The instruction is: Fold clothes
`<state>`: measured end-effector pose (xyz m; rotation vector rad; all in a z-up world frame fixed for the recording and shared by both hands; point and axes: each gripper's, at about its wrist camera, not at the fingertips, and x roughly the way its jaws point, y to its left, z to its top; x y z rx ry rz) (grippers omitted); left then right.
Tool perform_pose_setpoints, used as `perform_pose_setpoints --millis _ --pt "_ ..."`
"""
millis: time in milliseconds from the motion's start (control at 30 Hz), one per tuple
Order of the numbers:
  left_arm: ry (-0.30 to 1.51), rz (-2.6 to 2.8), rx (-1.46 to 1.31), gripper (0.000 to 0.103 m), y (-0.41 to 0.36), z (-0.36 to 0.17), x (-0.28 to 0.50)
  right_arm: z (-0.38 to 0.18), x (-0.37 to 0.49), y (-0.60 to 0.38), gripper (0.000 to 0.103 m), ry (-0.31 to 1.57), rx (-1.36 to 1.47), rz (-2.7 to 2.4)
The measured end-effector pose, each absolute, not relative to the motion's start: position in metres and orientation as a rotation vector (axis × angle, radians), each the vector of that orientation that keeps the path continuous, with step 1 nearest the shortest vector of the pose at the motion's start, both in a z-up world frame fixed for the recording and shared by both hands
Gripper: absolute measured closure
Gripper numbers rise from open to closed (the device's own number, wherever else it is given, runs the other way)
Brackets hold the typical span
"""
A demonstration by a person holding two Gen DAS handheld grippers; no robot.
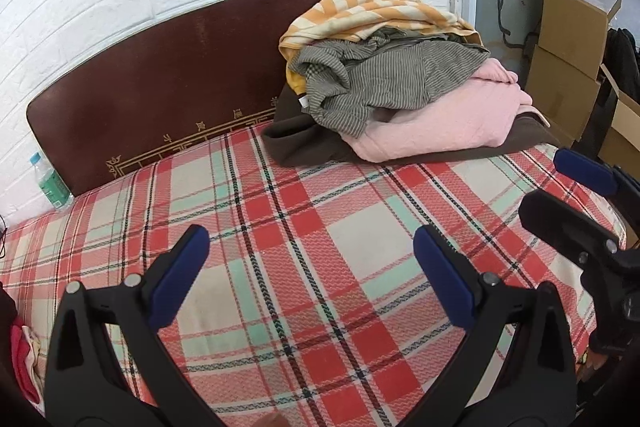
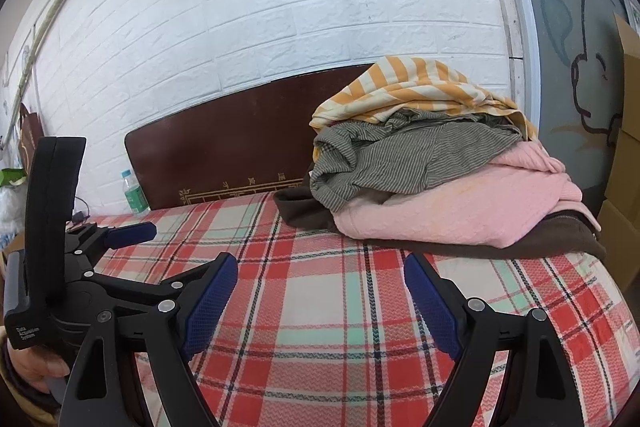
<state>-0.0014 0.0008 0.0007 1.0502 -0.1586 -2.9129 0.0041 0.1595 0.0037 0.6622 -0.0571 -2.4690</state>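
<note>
A pile of unfolded clothes lies at the far right of the bed by the headboard: an orange-and-cream striped piece (image 1: 372, 11) (image 2: 412, 91) on top, a grey striped shirt (image 1: 384, 79) (image 2: 404, 155) under it, a pink garment (image 1: 444, 123) (image 2: 464, 211) below, and a dark brown one (image 1: 296, 143) (image 2: 480, 247) at the bottom. My left gripper (image 1: 312, 247) is open and empty above the plaid sheet, short of the pile. My right gripper (image 2: 320, 275) is open and empty, also short of the pile. It shows at the right edge of the left wrist view (image 1: 568, 183).
The bed has a red, cream and green plaid sheet (image 1: 280, 267) (image 2: 320, 307) and a dark brown headboard (image 1: 160, 87) (image 2: 224, 155). A water bottle (image 1: 50, 183) (image 2: 134, 193) stands at the headboard's left end. Cardboard boxes (image 1: 568, 59) stand right of the bed. A white brick wall (image 2: 280, 7) is behind.
</note>
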Motion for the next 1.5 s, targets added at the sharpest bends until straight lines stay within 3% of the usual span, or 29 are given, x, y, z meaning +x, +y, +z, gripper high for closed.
perform_pose_setpoints --millis 233,533,1000,1500 --pt "-0.192 -2.871 1.118 0.001 0.008 0.008 -0.015 0.013 -0.003 0.162 0.016 -0.02 0.658 -2.484" --pt "-0.046 -2.942 1.064 0.001 -0.008 0.012 -0.028 0.023 -0.009 0.162 0.016 0.028 0.586 -2.534" --pt "-0.12 -2.968 0.878 0.001 0.004 0.035 -0.037 0.033 -0.021 0.158 0.016 0.064 0.524 -2.579" --pt "-0.133 -2.965 0.882 0.001 0.009 0.03 -0.05 0.032 -0.041 0.159 0.015 0.079 0.529 -2.589"
